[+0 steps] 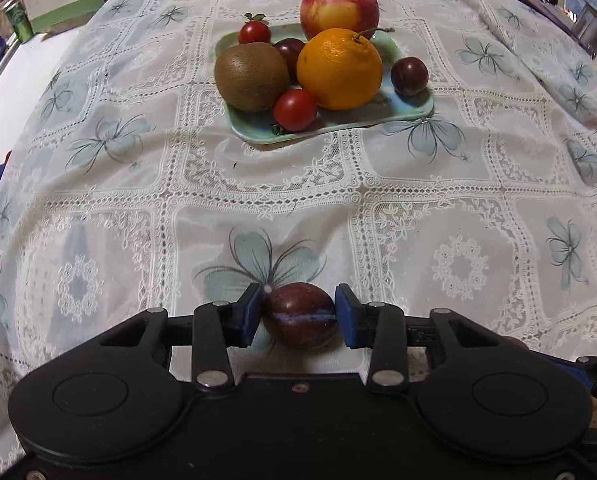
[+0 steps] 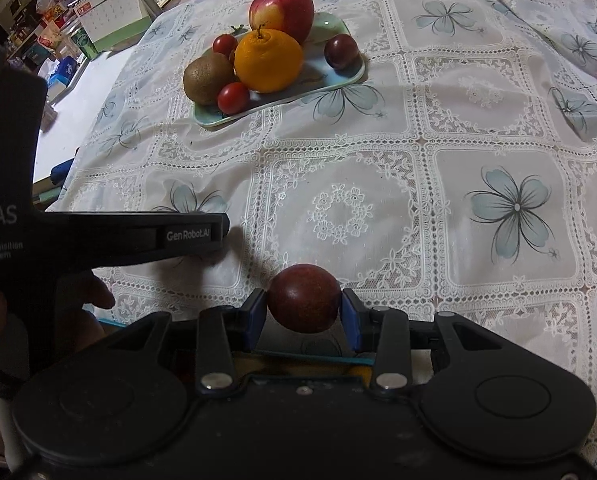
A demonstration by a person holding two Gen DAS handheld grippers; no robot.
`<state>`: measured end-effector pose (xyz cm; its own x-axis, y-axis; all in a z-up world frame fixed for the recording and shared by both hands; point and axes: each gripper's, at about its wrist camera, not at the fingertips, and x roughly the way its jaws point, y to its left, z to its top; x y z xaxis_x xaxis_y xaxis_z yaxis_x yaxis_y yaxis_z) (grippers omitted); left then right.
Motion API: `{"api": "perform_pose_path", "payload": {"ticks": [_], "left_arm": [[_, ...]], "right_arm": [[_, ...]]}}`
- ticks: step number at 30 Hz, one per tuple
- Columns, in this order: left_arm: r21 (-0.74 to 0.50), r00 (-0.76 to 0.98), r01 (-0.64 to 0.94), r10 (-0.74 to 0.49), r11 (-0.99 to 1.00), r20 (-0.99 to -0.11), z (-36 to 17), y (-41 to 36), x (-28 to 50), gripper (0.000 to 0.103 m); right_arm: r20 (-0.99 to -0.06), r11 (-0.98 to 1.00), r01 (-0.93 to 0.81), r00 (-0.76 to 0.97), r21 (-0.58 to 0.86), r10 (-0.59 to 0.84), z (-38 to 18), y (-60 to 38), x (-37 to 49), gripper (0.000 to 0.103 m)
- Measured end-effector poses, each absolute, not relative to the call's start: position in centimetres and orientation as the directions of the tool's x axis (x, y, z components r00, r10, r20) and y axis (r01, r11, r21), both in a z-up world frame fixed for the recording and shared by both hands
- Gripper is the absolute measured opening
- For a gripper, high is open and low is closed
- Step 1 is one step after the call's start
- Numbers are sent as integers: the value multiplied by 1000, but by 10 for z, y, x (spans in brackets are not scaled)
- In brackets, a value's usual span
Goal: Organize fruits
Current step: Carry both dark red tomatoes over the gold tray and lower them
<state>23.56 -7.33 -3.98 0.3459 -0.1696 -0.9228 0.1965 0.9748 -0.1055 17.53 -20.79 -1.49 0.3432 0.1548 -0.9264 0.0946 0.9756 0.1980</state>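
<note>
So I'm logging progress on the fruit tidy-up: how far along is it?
Mostly done, it seems. The tray already holds an apple, orange, kiwi, two tomatoes and two plums. In hand: the left gripper has a plum between its pads, and the right gripper is shut on another plum. Left: both presumably go onto the tray; no other loose fruit shows.

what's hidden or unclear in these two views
- Left wrist view: the plum sits between the left gripper pads; whether both pads press it is unclear, since a slight gap shows at the right pad.
- Right wrist view: the underside of the plum in the right gripper is hidden by the gripper body.
- Both views: a dark fruit on the tray is mostly hidden behind the kiwi and orange.
- Right wrist view: calendar text is too small.
</note>
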Motion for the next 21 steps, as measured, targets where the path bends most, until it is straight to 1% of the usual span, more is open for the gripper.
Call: {"api": "perform_pose_path", "payload": {"ticks": [9,15,21], "left_arm": [[-108,392,180,-172,978,-904,-8,-58,207,47],[-99,416,183,-168,978,-894,12,-48,169,47],[-98,428,175,-165,980,-888,20,-40,125,47]], "right_arm": [[-907,977,67,390,200,159,11,-205,150,41],[-899,980,28,403,198,170,26,-197,121,41],[-906,979,-7,376,206,194,29,-187,91,41]]}}
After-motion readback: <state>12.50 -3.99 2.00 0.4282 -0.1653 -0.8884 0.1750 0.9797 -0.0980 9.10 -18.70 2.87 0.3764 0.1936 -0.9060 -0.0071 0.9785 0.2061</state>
